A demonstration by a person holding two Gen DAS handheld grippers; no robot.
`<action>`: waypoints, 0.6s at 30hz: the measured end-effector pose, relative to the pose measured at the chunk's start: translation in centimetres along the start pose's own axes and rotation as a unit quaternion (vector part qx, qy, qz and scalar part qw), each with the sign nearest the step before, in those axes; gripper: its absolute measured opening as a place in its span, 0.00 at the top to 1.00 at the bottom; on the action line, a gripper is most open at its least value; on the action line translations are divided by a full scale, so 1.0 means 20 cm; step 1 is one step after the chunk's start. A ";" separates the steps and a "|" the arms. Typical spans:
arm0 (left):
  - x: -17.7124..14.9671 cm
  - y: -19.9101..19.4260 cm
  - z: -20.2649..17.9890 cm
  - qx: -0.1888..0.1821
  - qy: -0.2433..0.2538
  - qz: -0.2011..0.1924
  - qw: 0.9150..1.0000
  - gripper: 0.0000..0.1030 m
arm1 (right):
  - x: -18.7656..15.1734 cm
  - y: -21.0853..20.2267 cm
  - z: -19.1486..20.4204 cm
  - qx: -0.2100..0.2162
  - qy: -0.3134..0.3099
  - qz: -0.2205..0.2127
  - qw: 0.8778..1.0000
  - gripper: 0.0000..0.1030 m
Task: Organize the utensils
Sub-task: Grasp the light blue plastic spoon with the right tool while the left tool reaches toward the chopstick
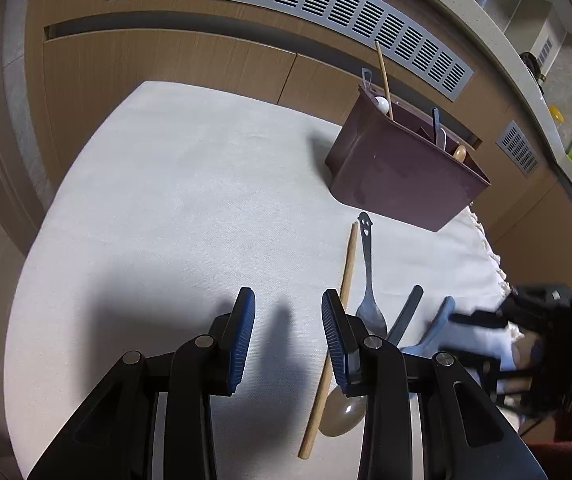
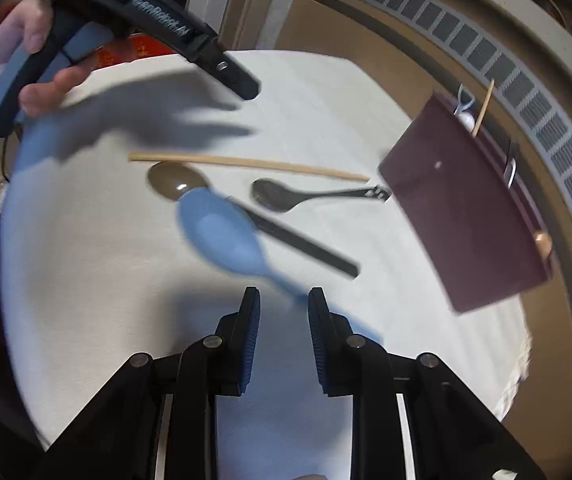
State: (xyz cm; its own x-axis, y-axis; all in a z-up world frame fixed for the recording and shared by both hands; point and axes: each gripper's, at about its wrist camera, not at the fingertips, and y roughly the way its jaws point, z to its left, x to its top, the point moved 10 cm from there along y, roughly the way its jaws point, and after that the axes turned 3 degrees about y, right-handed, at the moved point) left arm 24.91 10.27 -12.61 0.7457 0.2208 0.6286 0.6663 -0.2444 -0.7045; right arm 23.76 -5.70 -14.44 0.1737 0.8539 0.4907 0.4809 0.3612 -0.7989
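Note:
A dark maroon utensil holder (image 1: 401, 168) stands on the white tablecloth (image 1: 174, 208) and holds several utensils; it also shows in the right wrist view (image 2: 461, 208). On the cloth lie a wooden chopstick (image 1: 333, 332), a metal spoon (image 1: 369, 280) with a smiley handle, a brown spoon (image 1: 341, 412), a dark flat utensil (image 1: 405, 312) and a light blue spoon (image 2: 226, 236). My left gripper (image 1: 287, 340) is open and empty above the cloth, left of the chopstick. My right gripper (image 2: 284, 336) is open just above the blue spoon's handle, which passes under its right finger.
Wooden cabinet fronts with a grey vent grille (image 1: 286, 12) run behind the table. The cloth's fringed edge (image 1: 493, 256) is at the right. The person's hand (image 2: 34, 48) holds the left gripper at the top left of the right wrist view.

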 end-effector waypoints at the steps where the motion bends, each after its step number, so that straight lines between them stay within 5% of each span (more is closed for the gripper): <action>1: 0.00 0.00 -0.01 -0.004 0.001 0.002 1.000 0.65 | 0.02 0.01 -0.04 0.011 0.021 -0.007 1.000 0.79; 4: -0.02 0.06 -0.08 -0.023 0.021 0.022 0.999 0.65 | 0.05 0.04 -0.25 0.058 0.149 -0.020 0.987 0.79; 7: -0.03 0.12 -0.16 -0.016 0.061 0.043 0.997 0.65 | -0.01 0.11 -0.48 0.031 0.254 -0.009 0.967 0.78; 14: -0.01 0.27 -0.23 0.026 0.114 0.073 0.991 0.65 | -0.22 0.14 -0.50 0.035 0.293 0.035 0.955 0.77; 18: 0.01 0.28 -0.22 0.030 0.110 0.071 0.991 0.65 | -0.20 0.04 -0.29 0.117 0.264 0.028 0.957 0.77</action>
State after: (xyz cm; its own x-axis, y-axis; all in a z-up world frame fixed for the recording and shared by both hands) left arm 28.76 4.69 -15.03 0.8182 -0.0238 0.5744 0.5589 -0.2011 -0.8045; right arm 28.47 -11.08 -14.99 0.6328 0.5884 0.5034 0.2643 0.4469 -0.8546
